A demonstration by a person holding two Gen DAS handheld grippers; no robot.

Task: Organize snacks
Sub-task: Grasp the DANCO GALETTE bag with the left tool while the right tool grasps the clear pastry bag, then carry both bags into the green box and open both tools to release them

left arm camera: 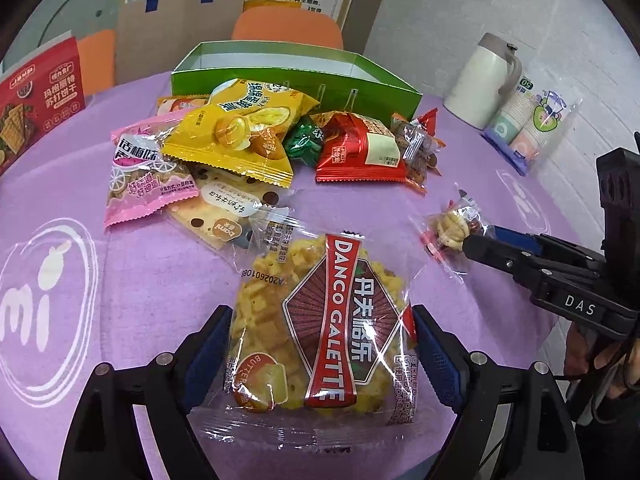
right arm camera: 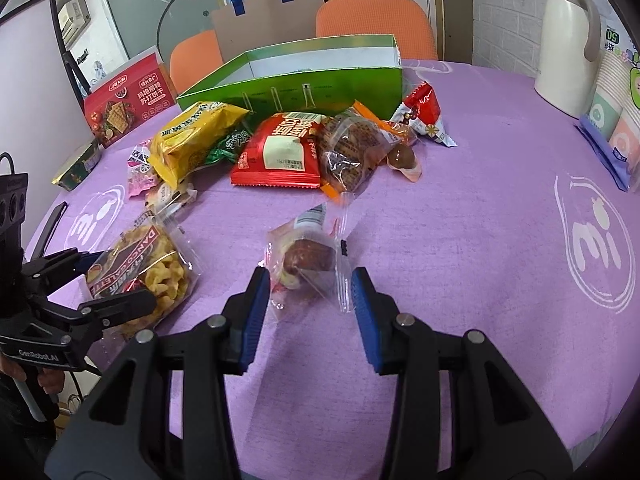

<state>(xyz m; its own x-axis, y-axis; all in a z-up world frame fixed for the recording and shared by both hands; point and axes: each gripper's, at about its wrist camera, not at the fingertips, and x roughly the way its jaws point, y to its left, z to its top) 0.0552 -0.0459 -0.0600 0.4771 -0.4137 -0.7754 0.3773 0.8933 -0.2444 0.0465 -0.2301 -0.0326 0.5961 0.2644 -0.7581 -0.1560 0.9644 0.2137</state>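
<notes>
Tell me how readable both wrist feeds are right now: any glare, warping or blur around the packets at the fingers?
Left wrist view: white glare streaks on the clear Danco Galette packet, print still legible; fisheye bends the green box, dark corners. Right wrist view: the small clear-wrapped snack is sharp with light sheen; table edges curve, and the white jug is stretched at the rim.

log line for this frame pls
left gripper: open around Danco Galette pack | right gripper: open around small clear-wrapped snack | green box: open
</notes>
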